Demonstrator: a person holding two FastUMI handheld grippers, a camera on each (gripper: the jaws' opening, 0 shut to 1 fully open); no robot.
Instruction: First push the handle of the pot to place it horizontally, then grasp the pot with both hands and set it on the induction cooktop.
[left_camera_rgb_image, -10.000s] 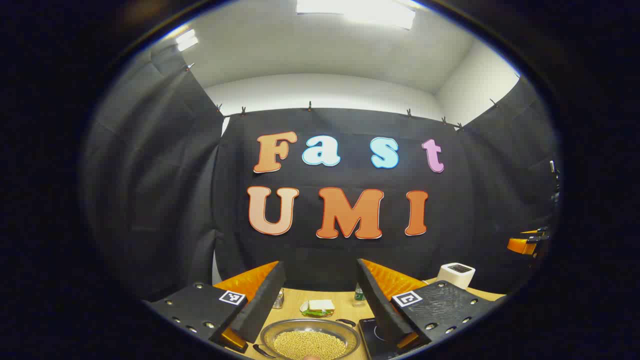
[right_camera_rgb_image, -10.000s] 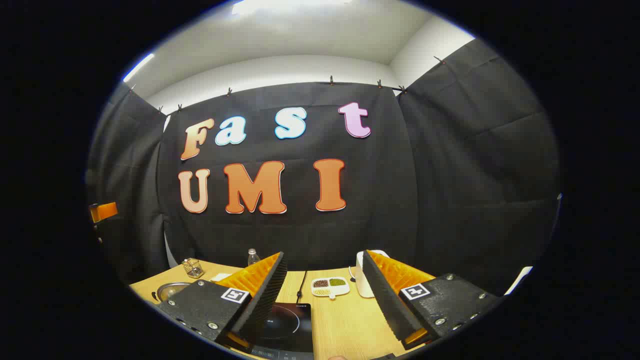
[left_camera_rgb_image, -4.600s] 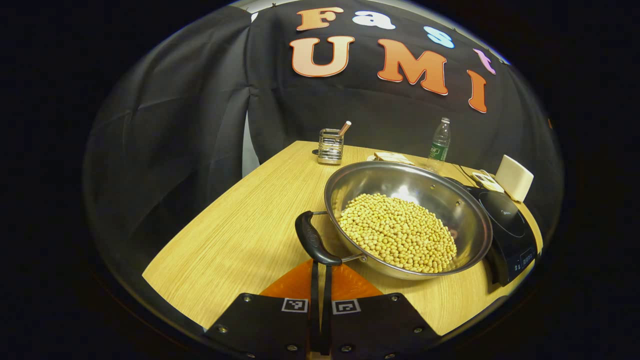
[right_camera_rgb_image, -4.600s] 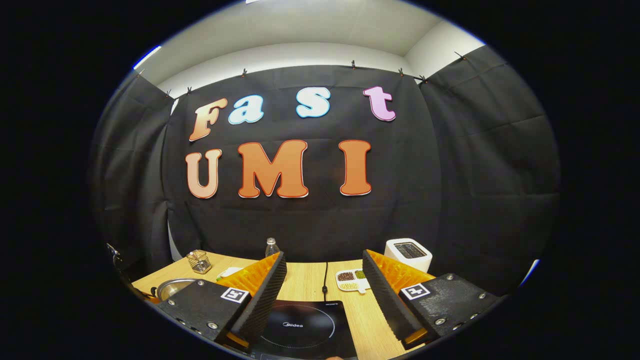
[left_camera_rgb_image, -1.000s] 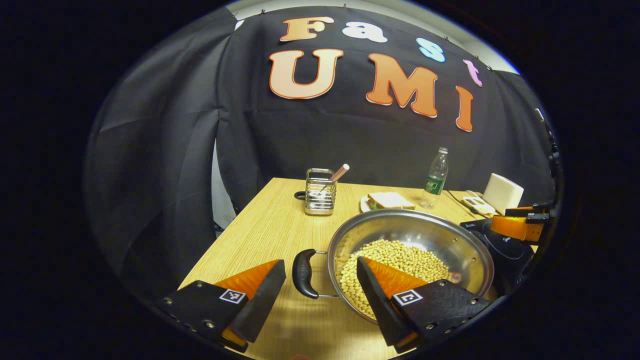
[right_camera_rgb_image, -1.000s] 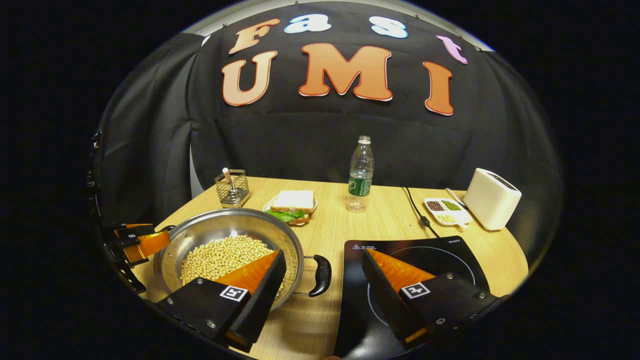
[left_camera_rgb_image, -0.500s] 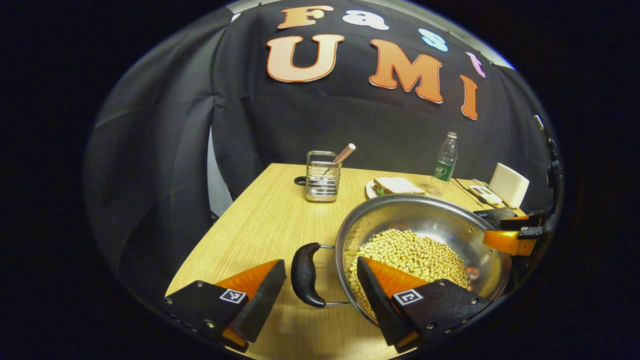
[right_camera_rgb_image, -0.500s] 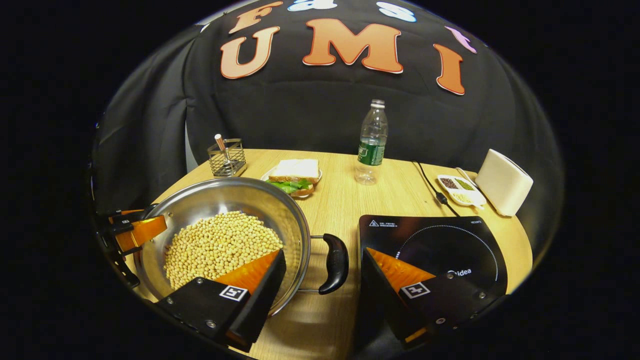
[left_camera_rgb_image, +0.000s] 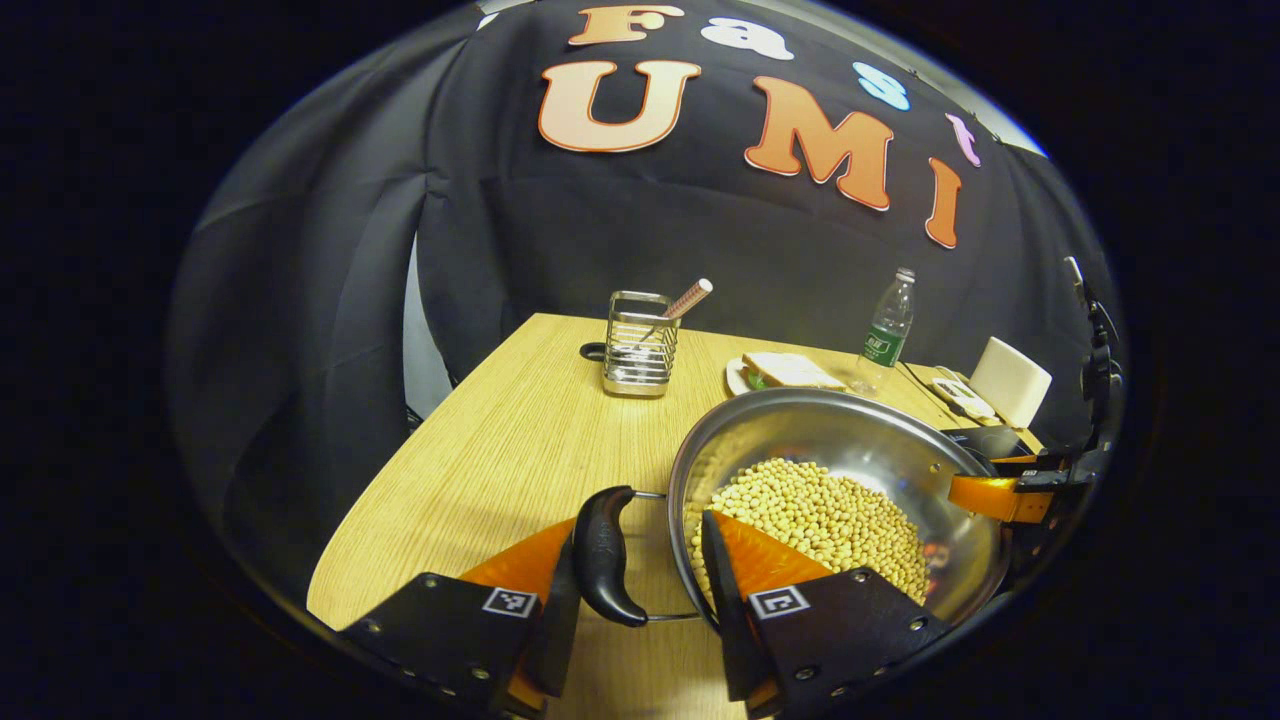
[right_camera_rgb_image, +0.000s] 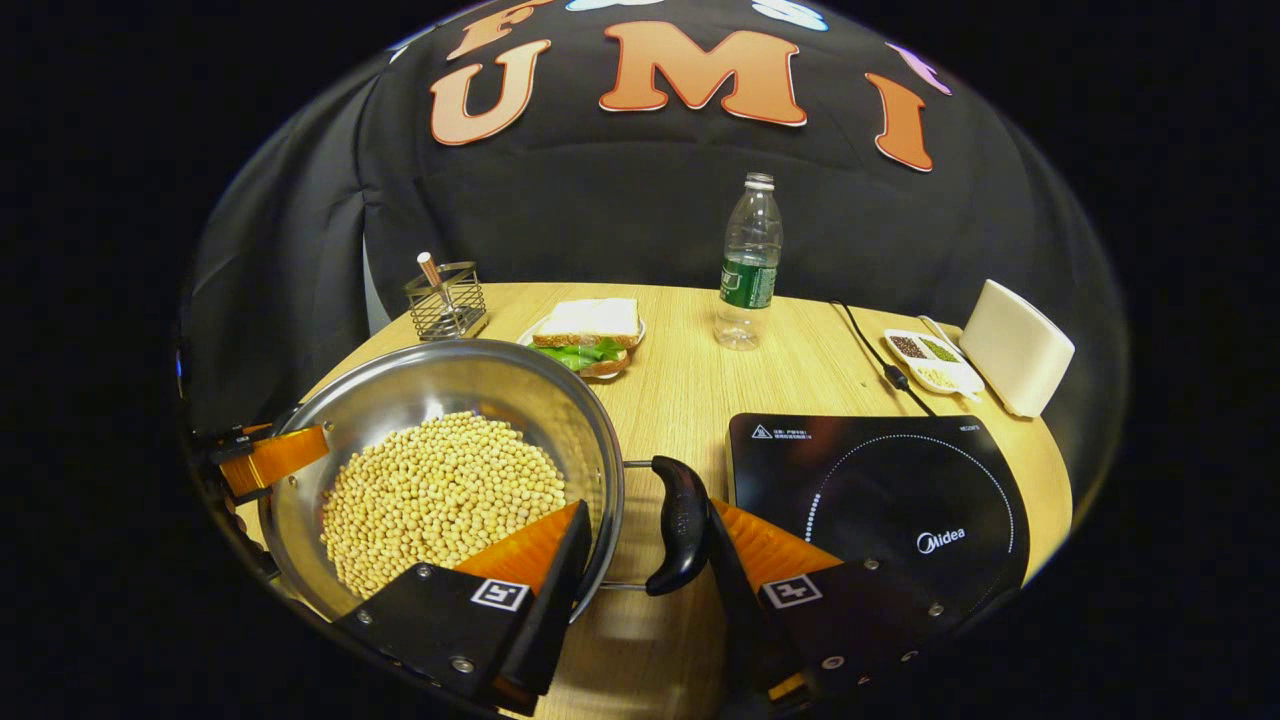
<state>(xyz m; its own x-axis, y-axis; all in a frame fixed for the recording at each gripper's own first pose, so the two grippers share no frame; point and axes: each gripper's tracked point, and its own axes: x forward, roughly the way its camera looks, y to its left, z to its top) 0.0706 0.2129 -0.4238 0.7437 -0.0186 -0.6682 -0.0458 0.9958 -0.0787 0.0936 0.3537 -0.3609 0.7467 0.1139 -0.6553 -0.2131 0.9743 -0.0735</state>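
A steel pot (left_camera_rgb_image: 850, 435) full of soybeans (left_camera_rgb_image: 820, 510) sits on the wooden table (left_camera_rgb_image: 510, 450), both black handles lying level. My left gripper (left_camera_rgb_image: 638, 530) has narrowed around the left handle (left_camera_rgb_image: 603, 555): one finger rests on the handle's outer side, the other reaches inside the rim over the beans. My right gripper (right_camera_rgb_image: 648, 510) holds the right handle (right_camera_rgb_image: 680, 525) the same way, with one finger inside the pot (right_camera_rgb_image: 450, 385). The black induction cooktop (right_camera_rgb_image: 880, 490) lies just right of the pot. The pot's base rests on the table.
Behind the pot stand a wire utensil holder (left_camera_rgb_image: 638, 345), a sandwich on a plate (right_camera_rgb_image: 585, 335) and a water bottle (right_camera_rgb_image: 748, 265). A power cord (right_camera_rgb_image: 870, 355), a small dish of beans (right_camera_rgb_image: 925, 360) and a white toaster (right_camera_rgb_image: 1015, 345) sit behind the cooktop.
Both grippers have moved in and lowered onto the pot's handles, and their fingers have narrowed until they meet handle and rim. The pot has stayed in place.
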